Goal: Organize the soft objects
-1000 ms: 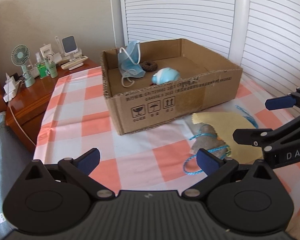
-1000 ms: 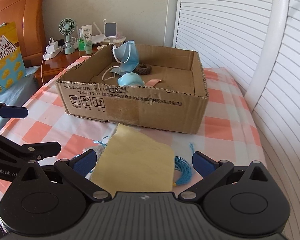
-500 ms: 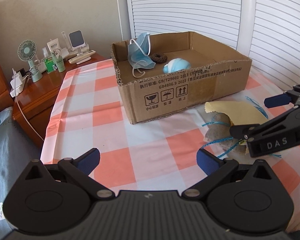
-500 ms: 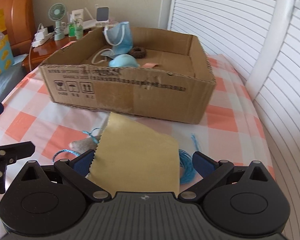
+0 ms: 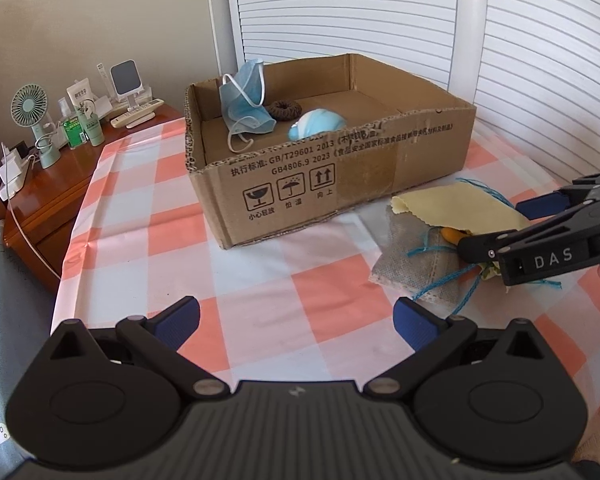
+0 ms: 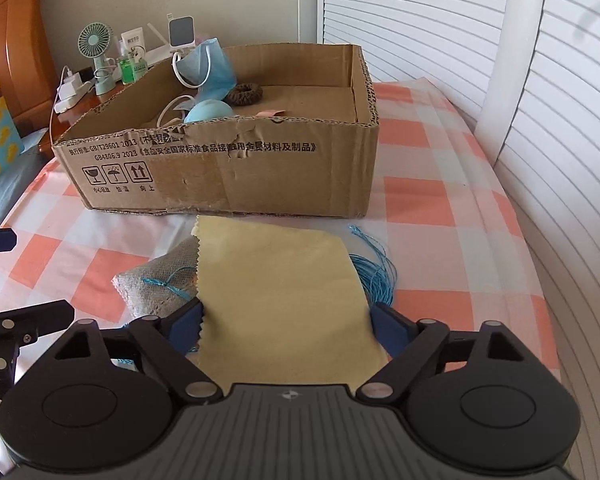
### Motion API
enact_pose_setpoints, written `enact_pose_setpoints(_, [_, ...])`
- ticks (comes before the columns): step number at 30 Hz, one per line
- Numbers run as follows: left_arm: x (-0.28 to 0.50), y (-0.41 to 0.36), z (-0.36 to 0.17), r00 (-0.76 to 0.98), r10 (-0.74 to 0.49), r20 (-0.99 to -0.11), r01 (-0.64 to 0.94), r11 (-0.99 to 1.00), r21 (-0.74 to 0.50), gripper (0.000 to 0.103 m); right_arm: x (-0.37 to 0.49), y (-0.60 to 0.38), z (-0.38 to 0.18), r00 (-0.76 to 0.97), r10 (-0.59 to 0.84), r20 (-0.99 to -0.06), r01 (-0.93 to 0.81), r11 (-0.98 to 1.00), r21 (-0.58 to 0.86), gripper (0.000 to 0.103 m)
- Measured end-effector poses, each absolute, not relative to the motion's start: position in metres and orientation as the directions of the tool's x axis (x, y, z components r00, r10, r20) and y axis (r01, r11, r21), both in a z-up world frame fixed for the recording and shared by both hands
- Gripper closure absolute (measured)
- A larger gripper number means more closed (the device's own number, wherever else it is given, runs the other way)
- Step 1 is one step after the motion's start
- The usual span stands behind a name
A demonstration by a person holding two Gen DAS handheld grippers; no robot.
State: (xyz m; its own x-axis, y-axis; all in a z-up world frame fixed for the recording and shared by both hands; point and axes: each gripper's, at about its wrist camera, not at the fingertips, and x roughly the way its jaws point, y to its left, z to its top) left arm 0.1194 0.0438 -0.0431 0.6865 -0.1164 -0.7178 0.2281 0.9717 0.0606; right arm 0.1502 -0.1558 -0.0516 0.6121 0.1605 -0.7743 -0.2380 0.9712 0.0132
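Observation:
A yellow cloth lies on the checked tablecloth in front of the cardboard box. It covers part of a grey fabric pouch and a tangle of blue cord. My right gripper is open and low over the cloth's near edge, one finger on each side. It also shows in the left wrist view. My left gripper is open and empty, left of the pile. The box holds a blue face mask, a brown hair tie and a light blue round object.
A wooden bedside table at far left carries a small fan, bottles and a charger. White louvred doors stand behind the box. Bedding lies at the left edge.
My right gripper has dropped and moved forward until its fingers straddle the yellow cloth. My left gripper has pulled back and to the left, away from the pile.

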Motion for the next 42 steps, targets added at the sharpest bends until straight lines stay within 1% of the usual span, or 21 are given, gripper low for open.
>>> enact_pose_setpoints(5, [0.121,0.040,-0.043,0.682,-0.125,-0.721,0.240,0.969,0.059,0.001,0.147,-0.164,-0.041,0.641,0.164,-0.750,-0.226,0.974,0.021,0.012])
enact_pose_setpoints(8, [0.123,0.036,-0.043,0.677,-0.135,-0.724,0.253,0.966,0.056,0.001,0.148,-0.169,-0.040,0.660,0.130,-0.740,-0.205,0.979,-0.010,0.013])
enact_pose_setpoints(18, [0.129,0.014,-0.045,0.663,-0.159,-0.731,0.317,0.945,0.082,0.001,0.152,-0.185,-0.058,0.643,0.083,-0.761,-0.168,0.985,-0.035,0.012])
enact_pose_setpoints(20, [0.130,0.010,-0.045,0.661,-0.167,-0.732,0.328,0.941,0.082,0.001,0.152,-0.187,-0.061,0.642,0.086,-0.762,-0.178,0.983,-0.040,0.011])
enact_pose_setpoints(22, [0.131,0.004,-0.046,0.656,-0.179,-0.733,0.343,0.936,0.079,0.001,0.150,-0.187,-0.064,0.646,0.080,-0.759,-0.189,0.980,-0.058,0.004])
enact_pose_setpoints(23, [0.131,0.002,-0.046,0.653,-0.181,-0.735,0.349,0.934,0.080,0.001,0.150,-0.187,-0.065,0.647,0.078,-0.759,-0.193,0.979,-0.064,0.003])
enact_pose_setpoints(28, [0.133,-0.011,-0.048,0.647,-0.184,-0.740,0.373,0.923,0.096,0.001,0.145,-0.192,-0.061,0.643,0.129,-0.755,-0.232,0.972,-0.032,0.003])
enact_pose_setpoints(32, [0.133,-0.020,-0.047,0.651,-0.183,-0.736,0.381,0.918,0.108,0.001,0.139,-0.201,-0.053,0.649,0.190,-0.736,-0.256,0.966,0.024,0.003])
enact_pose_setpoints(38, [0.128,-0.036,-0.045,0.670,-0.172,-0.722,0.397,0.905,0.153,0.003,0.128,-0.215,-0.046,0.671,0.228,-0.705,-0.288,0.957,0.035,0.003])
enact_pose_setpoints(42, [0.124,-0.049,-0.046,0.670,-0.168,-0.723,0.408,0.897,0.169,0.004,0.131,-0.221,-0.055,0.649,0.262,-0.715,-0.337,0.941,0.039,0.003])
